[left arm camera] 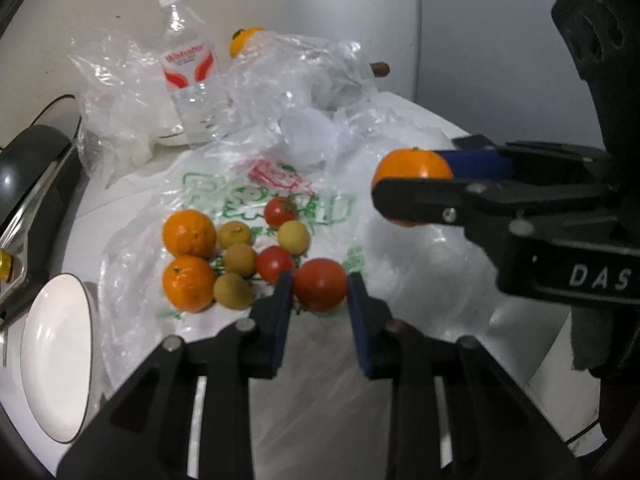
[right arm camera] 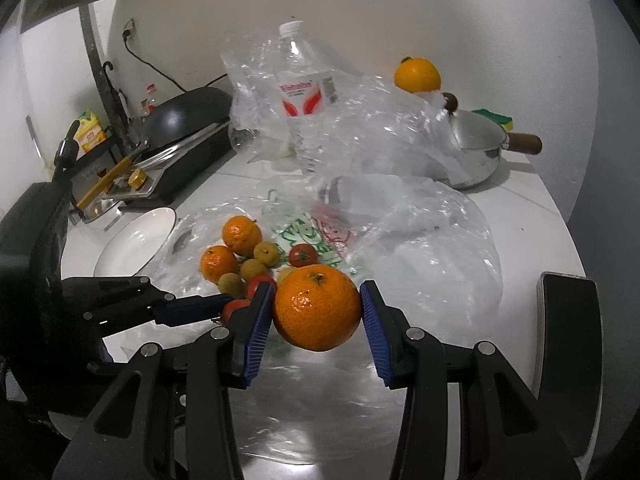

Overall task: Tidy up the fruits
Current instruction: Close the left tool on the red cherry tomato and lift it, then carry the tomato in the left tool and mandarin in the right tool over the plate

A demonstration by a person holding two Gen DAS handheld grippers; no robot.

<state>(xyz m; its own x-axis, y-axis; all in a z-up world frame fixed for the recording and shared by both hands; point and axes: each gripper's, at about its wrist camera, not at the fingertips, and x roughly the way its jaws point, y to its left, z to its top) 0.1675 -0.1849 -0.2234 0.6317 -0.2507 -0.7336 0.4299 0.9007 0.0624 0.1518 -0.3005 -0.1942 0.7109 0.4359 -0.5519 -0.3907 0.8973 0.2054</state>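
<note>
**Both grippers loaded**

A round red tomato sits clamped between the blue pads of the left hand-held gripper, beside loose fruit on a crumpled clear plastic bag. The right hand-held gripper grips a glossy orange mandarin above the white tabletop. A white bowl stands nearby.

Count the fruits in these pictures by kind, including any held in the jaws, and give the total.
Oranges: 4
Tomatoes: 3
Yellow fruits: 4
Total: 11
</note>
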